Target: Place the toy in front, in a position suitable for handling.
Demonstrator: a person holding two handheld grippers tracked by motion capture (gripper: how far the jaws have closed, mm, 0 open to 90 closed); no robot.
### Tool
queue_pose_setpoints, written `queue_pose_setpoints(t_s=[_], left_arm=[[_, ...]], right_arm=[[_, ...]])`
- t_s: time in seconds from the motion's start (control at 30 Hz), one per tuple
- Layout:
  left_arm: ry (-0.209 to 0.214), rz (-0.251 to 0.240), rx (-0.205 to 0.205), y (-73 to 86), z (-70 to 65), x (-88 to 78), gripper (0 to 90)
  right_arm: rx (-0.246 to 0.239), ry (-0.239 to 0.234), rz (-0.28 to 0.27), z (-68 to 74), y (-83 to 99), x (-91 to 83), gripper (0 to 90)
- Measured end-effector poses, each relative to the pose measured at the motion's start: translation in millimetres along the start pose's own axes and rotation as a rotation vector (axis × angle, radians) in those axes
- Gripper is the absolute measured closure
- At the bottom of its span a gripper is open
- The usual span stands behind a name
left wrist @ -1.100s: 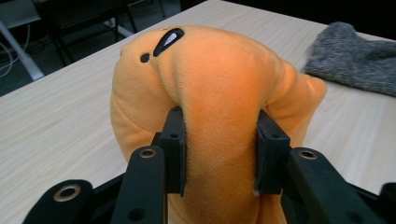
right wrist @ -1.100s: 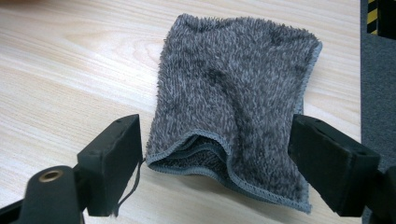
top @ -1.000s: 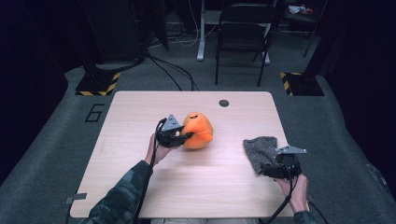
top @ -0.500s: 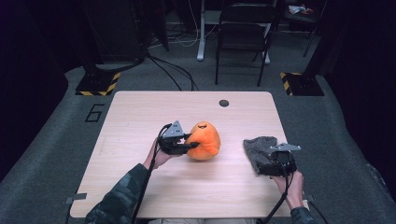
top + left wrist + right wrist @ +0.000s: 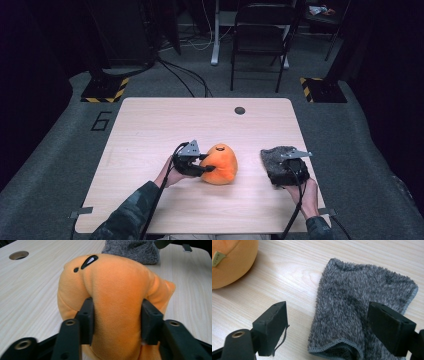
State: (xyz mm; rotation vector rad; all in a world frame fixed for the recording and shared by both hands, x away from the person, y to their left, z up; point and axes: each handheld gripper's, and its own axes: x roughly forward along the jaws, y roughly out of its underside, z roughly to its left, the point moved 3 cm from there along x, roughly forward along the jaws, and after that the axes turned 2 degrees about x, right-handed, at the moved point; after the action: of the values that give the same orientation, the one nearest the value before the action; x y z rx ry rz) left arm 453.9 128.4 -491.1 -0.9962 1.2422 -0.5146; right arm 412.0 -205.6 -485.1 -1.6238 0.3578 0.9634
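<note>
Wooden table [image 5: 150,130] — left gripper [image 5: 116,315] loosening around orange plush [image 5: 117,285].

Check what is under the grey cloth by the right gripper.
Around the grey cloth lies bare table. Its near edge is folded under itself; anything beneath stays covered.

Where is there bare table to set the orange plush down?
The far half of the table is bare up to the round hole. The near left corner is bare too. It is crowded in the near middle: orange plush in the left gripper, grey cloth under the right gripper.
</note>
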Motion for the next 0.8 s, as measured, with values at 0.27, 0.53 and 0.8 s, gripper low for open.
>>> queue_pose_setpoints(t_s=[0.27,0.53,0.8], left_arm=[[-0.040,-0.043,-0.063,-2.8,3.8,-11.0,19.6],[-0.098,-0.050,-0.171,8.0,15.7,-32.6,14.0],[-0.190,-0.012,-0.255,31.3,19.6,-54.7,10.8]], right_arm=[[-0.032,-0.032,-0.036,3.6,-7.5,-3.3,14.7],[-0.072,-0.097,-0.041,13.0,-17.1,1.0,8.5],[-0.143,-0.160,-0.053,31.3,-34.3,10.8,5.5]])
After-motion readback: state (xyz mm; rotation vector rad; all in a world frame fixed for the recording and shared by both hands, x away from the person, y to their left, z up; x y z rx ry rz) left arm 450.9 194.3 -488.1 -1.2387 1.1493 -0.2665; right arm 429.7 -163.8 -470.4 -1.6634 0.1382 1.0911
